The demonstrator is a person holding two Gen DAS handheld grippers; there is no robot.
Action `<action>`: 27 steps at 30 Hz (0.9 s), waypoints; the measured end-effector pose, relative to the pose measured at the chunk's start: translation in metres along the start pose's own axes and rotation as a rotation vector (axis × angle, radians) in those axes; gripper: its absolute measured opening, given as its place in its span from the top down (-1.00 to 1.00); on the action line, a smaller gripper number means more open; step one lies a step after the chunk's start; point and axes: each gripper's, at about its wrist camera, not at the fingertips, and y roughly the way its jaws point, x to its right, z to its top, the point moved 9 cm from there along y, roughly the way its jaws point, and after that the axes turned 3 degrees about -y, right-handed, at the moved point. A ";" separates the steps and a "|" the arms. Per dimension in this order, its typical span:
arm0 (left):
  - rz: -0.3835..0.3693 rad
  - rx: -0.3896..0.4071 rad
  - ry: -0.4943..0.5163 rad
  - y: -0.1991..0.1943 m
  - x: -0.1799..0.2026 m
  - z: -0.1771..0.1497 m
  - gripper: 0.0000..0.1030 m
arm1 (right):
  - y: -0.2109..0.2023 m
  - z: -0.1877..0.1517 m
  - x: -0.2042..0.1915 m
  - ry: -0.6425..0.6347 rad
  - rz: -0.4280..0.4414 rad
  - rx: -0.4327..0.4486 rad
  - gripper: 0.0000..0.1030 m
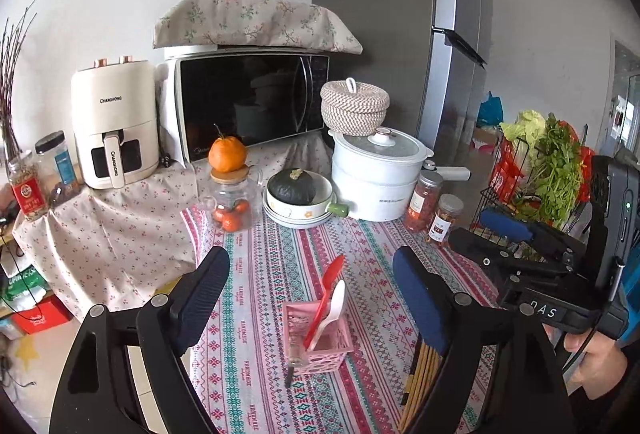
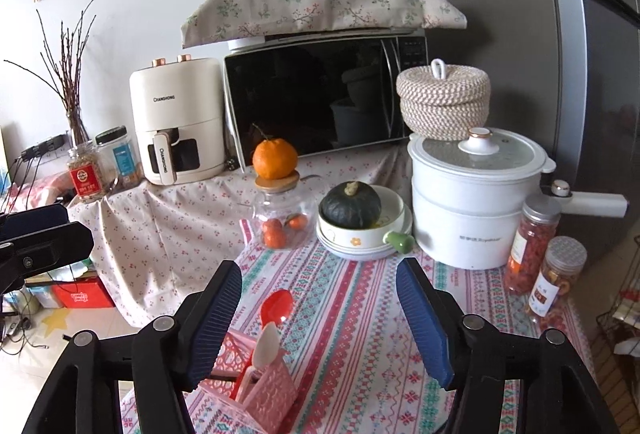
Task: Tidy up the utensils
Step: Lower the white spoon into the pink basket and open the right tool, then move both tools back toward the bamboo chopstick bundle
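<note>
A pink perforated utensil holder stands on the patterned tablecloth, with a red spoon and a white spoon leaning in it. It also shows in the right wrist view with the red spoon and white spoon. A bundle of wooden chopsticks lies on the cloth under my left gripper's right finger. My left gripper is open above the holder. My right gripper is open and empty, the holder by its left finger; it also shows in the left wrist view.
At the back stand a glass jar of oranges, a bowl with a dark squash, a white pot, two snack jars, a microwave and an air fryer. A wire basket of greens stands right.
</note>
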 end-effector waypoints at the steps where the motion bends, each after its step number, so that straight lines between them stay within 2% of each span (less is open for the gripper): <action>1: -0.003 -0.004 0.003 -0.002 0.006 -0.002 -0.68 | -0.005 -0.002 0.004 0.001 -0.007 -0.006 -0.39; 13: -0.031 -0.079 0.084 0.001 0.075 -0.039 -0.70 | -0.043 -0.034 0.068 0.035 -0.093 -0.108 -0.65; 22: -0.040 -0.205 0.183 0.040 0.125 -0.081 -0.70 | -0.044 -0.086 0.120 0.064 -0.191 -0.307 -0.69; 27: -0.060 -0.298 0.191 0.069 0.140 -0.101 -0.70 | -0.046 -0.107 0.149 0.119 -0.234 -0.390 -0.69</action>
